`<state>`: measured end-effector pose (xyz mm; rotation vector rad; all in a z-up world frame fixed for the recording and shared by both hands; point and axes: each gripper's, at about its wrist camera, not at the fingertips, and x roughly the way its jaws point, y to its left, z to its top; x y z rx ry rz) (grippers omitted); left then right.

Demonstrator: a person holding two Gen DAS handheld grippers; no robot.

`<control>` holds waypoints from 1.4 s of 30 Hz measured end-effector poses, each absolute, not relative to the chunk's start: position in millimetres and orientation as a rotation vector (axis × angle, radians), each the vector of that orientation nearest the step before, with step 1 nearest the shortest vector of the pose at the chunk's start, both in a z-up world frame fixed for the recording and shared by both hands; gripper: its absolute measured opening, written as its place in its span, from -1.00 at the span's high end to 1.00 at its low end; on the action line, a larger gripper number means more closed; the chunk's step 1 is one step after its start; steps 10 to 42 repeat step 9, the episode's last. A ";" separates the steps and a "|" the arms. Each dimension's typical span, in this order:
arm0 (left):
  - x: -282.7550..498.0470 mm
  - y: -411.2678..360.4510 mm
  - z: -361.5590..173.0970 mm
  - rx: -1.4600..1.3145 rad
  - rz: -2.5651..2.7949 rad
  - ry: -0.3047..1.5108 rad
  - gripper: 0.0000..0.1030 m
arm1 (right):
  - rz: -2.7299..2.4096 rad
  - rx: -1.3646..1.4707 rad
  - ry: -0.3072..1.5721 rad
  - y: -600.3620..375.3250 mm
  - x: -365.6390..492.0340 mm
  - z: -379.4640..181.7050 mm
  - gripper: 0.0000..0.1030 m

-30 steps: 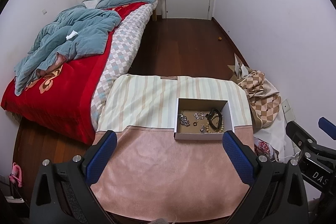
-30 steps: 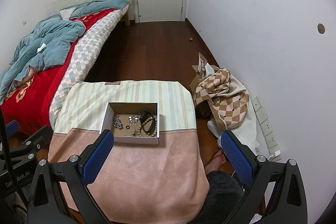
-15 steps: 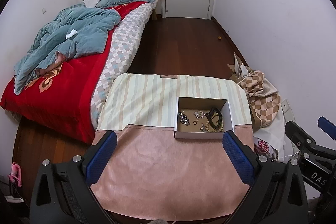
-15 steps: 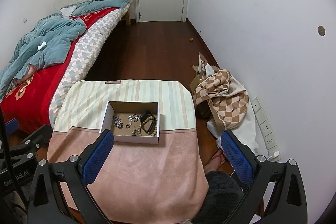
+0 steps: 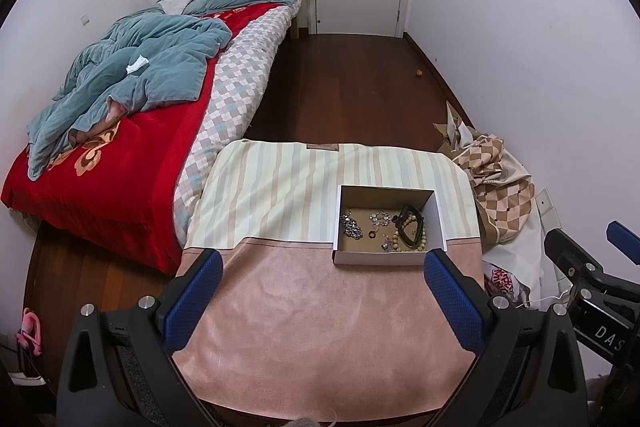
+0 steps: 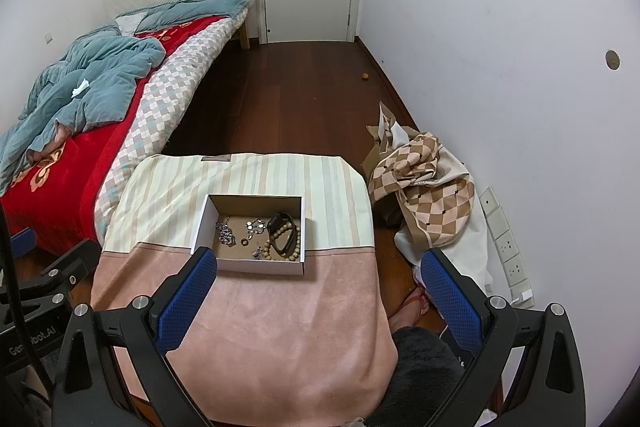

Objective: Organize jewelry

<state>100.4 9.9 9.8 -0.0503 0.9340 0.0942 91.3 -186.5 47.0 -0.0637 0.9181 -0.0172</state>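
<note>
Cardboard box (image 5: 387,259) sits on the cloth-covered table (image 5: 320,327), holding all visible jewelry: silver chain (image 5: 351,227), small ring (image 5: 371,234), bead bracelet (image 5: 412,233), black band (image 6: 282,233); none lies on the cloth. Over the last second, only slight camera drift; contents unmoved. Left gripper (image 5: 320,279) and right gripper (image 6: 316,275) hover short of the box, fingers wide apart, empty; this fits sorting finished or pending.
</note>
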 end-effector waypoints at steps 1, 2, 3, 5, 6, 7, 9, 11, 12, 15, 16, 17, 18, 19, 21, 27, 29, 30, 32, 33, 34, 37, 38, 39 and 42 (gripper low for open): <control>100.4 10.0 9.8 -0.050 0.096 0.934 -0.99 | -0.015 -0.062 0.919 -187.3 92.5 47.0 -1.00; 100.0 9.8 9.9 -0.050 0.096 0.934 -0.99 | -0.015 -0.062 0.919 -187.4 92.4 47.1 -1.00; 100.1 9.6 10.0 -0.050 0.096 0.932 -0.99 | -0.015 -0.064 0.919 -187.7 92.7 47.4 -1.00; 100.1 9.9 9.9 -0.051 0.094 0.932 -0.99 | -0.013 -0.063 0.920 -188.1 92.4 47.3 -1.00; 99.7 9.8 10.1 -0.051 0.094 0.929 -0.99 | -0.014 -0.063 0.920 -188.1 92.2 47.4 -1.00; 99.6 9.8 10.1 -0.051 0.095 0.929 -0.99 | -0.015 -0.063 0.919 -187.8 92.6 47.5 -1.00; 99.4 8.4 10.2 -0.055 0.091 0.930 -0.99 | -0.014 -0.063 0.920 -187.8 92.3 47.7 -1.00; 99.4 8.4 10.2 -0.055 0.091 0.930 -0.99 | -0.014 -0.063 0.920 -187.8 92.3 47.7 -1.00; 99.4 8.4 10.2 -0.055 0.091 0.930 -0.99 | -0.014 -0.063 0.920 -187.8 92.3 47.7 -1.00; 99.4 8.4 10.2 -0.055 0.091 0.930 -0.99 | -0.014 -0.063 0.920 -187.8 92.3 47.7 -1.00; 99.4 8.4 10.2 -0.055 0.091 0.930 -0.99 | -0.014 -0.063 0.920 -187.8 92.3 47.7 -1.00; 99.4 8.4 10.2 -0.055 0.091 0.930 -0.99 | -0.014 -0.063 0.920 -187.8 92.3 47.7 -1.00; 99.4 8.4 10.2 -0.055 0.091 0.930 -0.99 | -0.014 -0.063 0.920 -187.8 92.3 47.7 -1.00; 99.4 8.4 10.2 -0.055 0.091 0.930 -0.99 | -0.014 -0.063 0.920 -187.8 92.3 47.7 -1.00; 99.4 8.4 10.2 -0.055 0.091 0.930 -0.99 | -0.014 -0.063 0.920 -187.8 92.3 47.7 -1.00; 99.4 8.4 10.2 -0.055 0.091 0.930 -0.99 | -0.014 -0.063 0.920 -187.8 92.3 47.7 -1.00; 99.4 8.4 10.2 -0.055 0.091 0.930 -0.99 | -0.014 -0.063 0.920 -187.8 92.3 47.7 -1.00; 99.4 8.4 10.2 -0.055 0.091 0.930 -0.99 | -0.014 -0.063 0.920 -187.8 92.3 47.7 -1.00; 99.4 8.4 10.2 -0.055 0.091 0.930 -0.99 | -0.014 -0.063 0.920 -187.8 92.3 47.7 -1.00; 99.4 8.4 10.2 -0.055 0.091 0.930 -0.99 | -0.014 -0.063 0.920 -187.8 92.3 47.7 -1.00; 99.4 8.4 10.2 -0.055 0.091 0.930 -0.99 | -0.014 -0.063 0.920 -187.8 92.3 47.7 -1.00; 99.4 8.4 10.2 -0.055 0.091 0.930 -0.99 | -0.014 -0.063 0.920 -187.8 92.3 47.7 -1.00; 99.4 8.4 10.2 -0.055 0.091 0.930 -0.99 | -0.014 -0.063 0.920 -187.8 92.3 47.7 -1.00; 99.4 8.4 10.2 -0.055 0.091 0.930 -0.99 | -0.014 -0.063 0.920 -187.8 92.3 47.7 -1.00; 99.4 8.4 10.2 -0.055 0.091 0.930 -0.99 | -0.014 -0.063 0.920 -187.8 92.3 47.7 -1.00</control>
